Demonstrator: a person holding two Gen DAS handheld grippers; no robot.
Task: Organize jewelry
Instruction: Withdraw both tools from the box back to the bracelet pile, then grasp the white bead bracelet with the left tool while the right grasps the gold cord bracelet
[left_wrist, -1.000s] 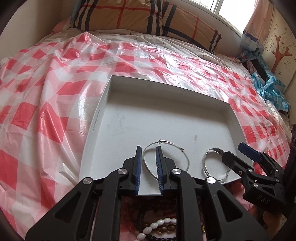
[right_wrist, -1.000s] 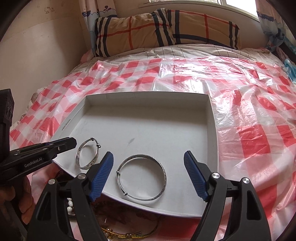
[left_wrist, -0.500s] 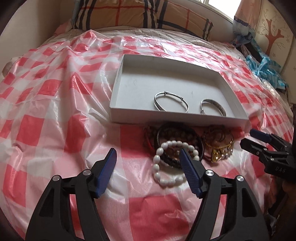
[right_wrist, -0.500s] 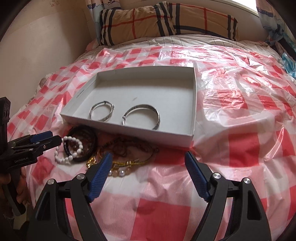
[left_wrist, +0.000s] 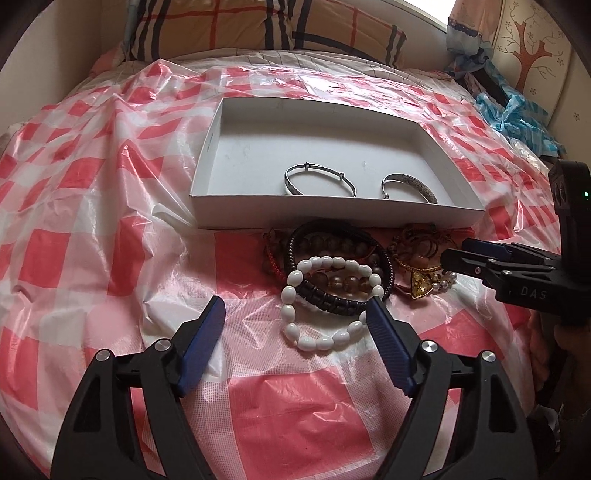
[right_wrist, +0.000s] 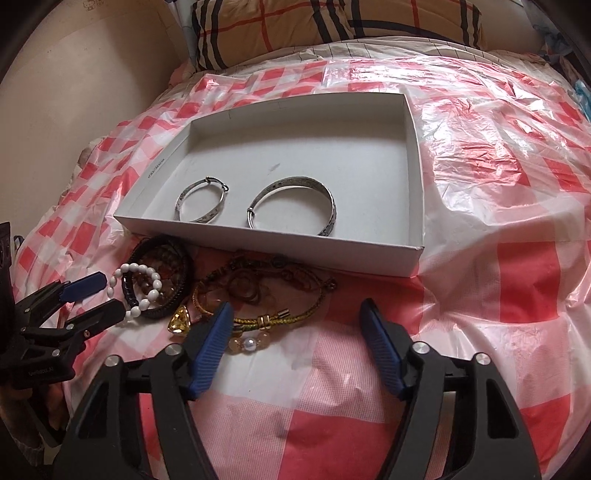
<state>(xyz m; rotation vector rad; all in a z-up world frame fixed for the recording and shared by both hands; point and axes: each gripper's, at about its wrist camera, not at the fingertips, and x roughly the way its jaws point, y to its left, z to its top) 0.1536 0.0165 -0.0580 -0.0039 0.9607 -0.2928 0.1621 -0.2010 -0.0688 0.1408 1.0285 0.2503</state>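
A shallow white box lies on the bed and holds two silver bangles. In front of it is a pile of jewelry: a white bead bracelet, black bracelets, a gold braided bangle and a yellow triangular pendant. My left gripper hovers at the white bead bracelet, its jaws opening and gripping nothing. My right gripper stands over the gold bangle, its jaws closing with the bangle's middle between them, pads clear of it.
A crinkled red-and-white checked plastic sheet covers the bed. Plaid pillows lie at the head by the window. A beige wall runs along the left. Blue cloth is bunched at the right edge.
The left gripper let go of the thin silver bangle in the box and opened wide. Both grippers drew back from the box to the pile. The right jaws have narrowed.
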